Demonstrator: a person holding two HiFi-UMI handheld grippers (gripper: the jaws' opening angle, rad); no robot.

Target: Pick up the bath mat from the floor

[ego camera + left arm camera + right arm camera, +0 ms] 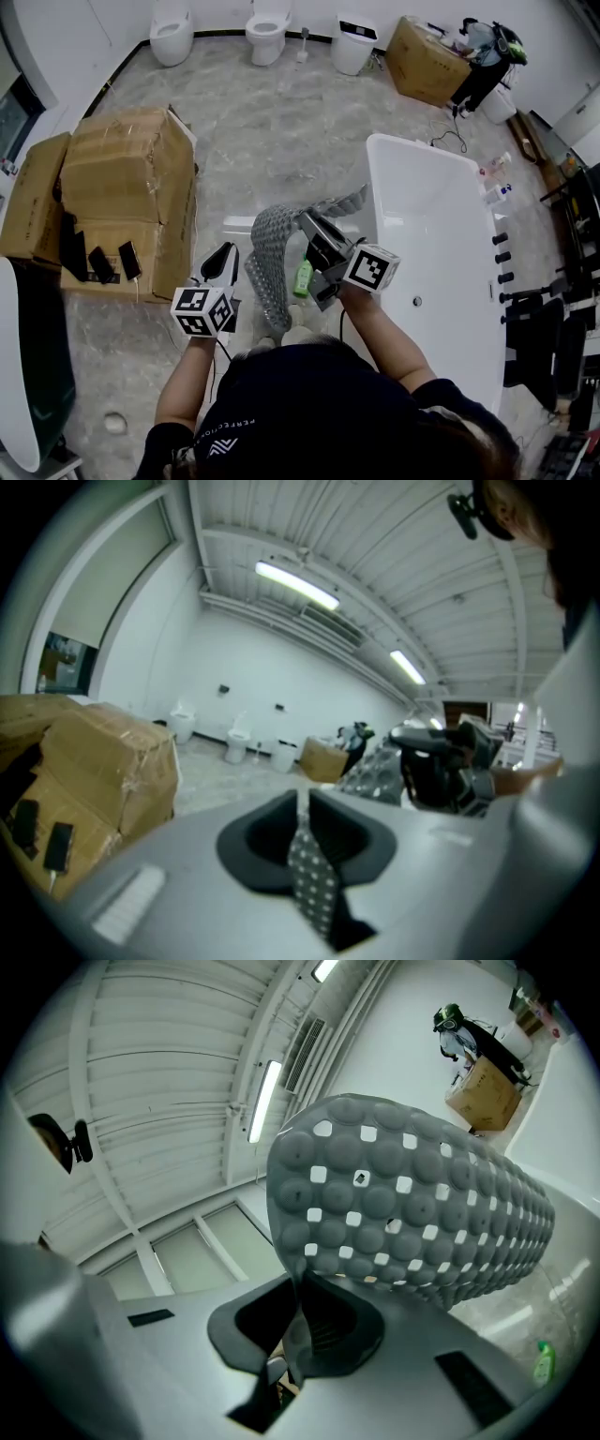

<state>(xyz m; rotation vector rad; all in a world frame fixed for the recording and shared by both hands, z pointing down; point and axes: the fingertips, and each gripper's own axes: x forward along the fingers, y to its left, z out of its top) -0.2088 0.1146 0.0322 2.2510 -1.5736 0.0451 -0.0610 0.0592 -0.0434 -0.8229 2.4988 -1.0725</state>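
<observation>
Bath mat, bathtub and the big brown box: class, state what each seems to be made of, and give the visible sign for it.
Bath mat: probably soft rubber or PVC, matte grey. It has moulded bumps and square holes, and it droops limply.
Bathtub: glossy white, perhaps acrylic or ceramic. The surface is smooth and seamless.
Brown box: likely cardboard, with dull, creased faces.

Grey rubbery bath mat (270, 251), studded all over with round bumps and pierced by rows of small square holes. Held up above the marbled floor (281, 131), hanging crumpled and folded lengthwise just beside the white tub (441, 281). Pinched thin at one edge in the left gripper (302, 808), at another in the right gripper (298, 1283). Draped loosely between the two, bulging upward past the right jaws.
</observation>
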